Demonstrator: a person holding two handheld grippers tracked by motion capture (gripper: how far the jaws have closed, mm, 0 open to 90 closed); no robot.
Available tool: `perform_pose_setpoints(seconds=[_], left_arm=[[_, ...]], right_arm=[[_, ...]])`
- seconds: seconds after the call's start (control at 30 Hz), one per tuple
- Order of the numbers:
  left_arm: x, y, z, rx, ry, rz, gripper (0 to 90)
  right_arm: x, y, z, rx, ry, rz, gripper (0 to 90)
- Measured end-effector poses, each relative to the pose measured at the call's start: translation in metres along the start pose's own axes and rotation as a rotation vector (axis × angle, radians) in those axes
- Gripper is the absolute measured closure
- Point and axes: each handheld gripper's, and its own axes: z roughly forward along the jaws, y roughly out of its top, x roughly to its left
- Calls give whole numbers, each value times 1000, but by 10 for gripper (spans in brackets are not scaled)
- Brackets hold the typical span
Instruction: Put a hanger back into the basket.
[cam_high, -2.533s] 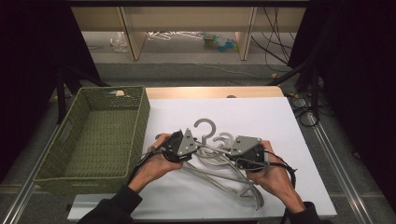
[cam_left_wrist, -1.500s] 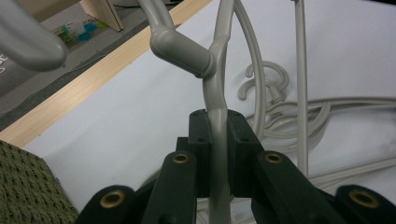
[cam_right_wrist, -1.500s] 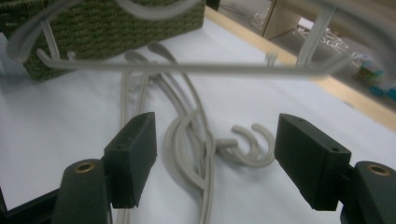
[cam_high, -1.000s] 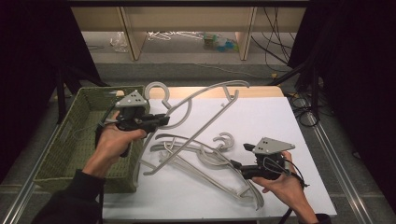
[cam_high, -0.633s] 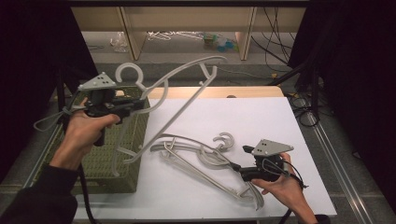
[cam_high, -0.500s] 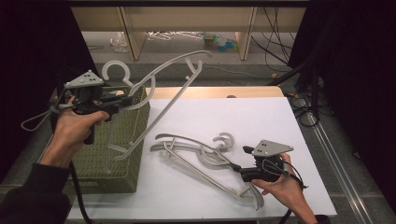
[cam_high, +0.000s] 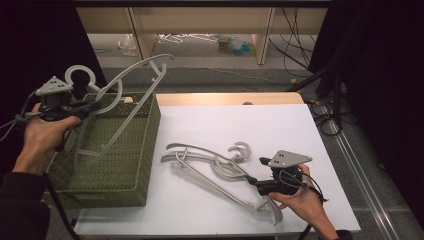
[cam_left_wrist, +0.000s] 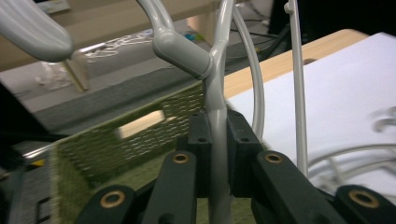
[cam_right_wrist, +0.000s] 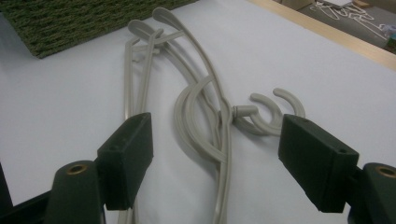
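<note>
while one hanger (cam_high: 120, 95) hangs, two hangers (cam_high: 215, 170) flat

My left gripper (cam_high: 80, 111) is a black pistol-grip thing with a grey three-cornered plate on top, a few dark dots on the plate; a thin cable trails off behind it; my right gripper (cam_high: 251, 181) is the same build, same grey plate, with black cable looped round its body. Up close the jaws are matte black blocks with tiny screw holes, sitting on black link arms with brass-coloured rivets; I'm wearing dark long sleeves (cam_high: 22, 202).
</note>
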Motion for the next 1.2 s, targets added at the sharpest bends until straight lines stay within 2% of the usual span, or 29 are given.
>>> perform_pose_setpoints(seconds=[0.03, 0.2, 0.3, 0.37, 0.43, 0.5, 0.67, 0.73, 0.83, 0.87, 0.97, 1.07, 1.2], left_arm=[[8, -5, 0, 0, 21, 0, 820], [22, -19, 0, 6, 49, 10, 820], [29, -29, 1, 30, 68, 23, 820], [33, -36, 3, 46, 77, 8, 820], [35, -39, 4, 54, 84, 4, 820], [36, -44, 5, 65, 97, 13, 819], [38, -59, 8, 99, 96, 40, 819], [38, -63, 11, 122, 107, 53, 819], [37, -69, 16, 157, 111, 52, 818], [38, -70, 15, 193, 114, 76, 818], [38, -74, 19, 225, 132, 77, 818], [38, -80, 23, 252, 126, 62, 818], [36, -87, 30, 264, 119, 49, 816]], right_arm=[[0, 0, 0, 0, 1, -2, 272], [0, -1, 1, 10, 3, 3, 270], [0, -1, 1, 8, 0, 6, 269], [0, -1, 1, 12, 4, 6, 269], [-1, -1, 2, 12, 2, 3, 269], [0, -1, 3, 8, 4, -3, 262], [0, -2, 4, 17, 13, -2, 258], [0, -2, 4, 16, 12, 0, 257], [0, -2, 5, 16, 12, 1, 257], [0, -2, 5, 17, 13, 1, 257], [0, -2, 5, 19, 13, 3, 255], [0, -3, 6, 22, 20, -1, 253], [0, -3, 6, 23, 19, 0, 247]])
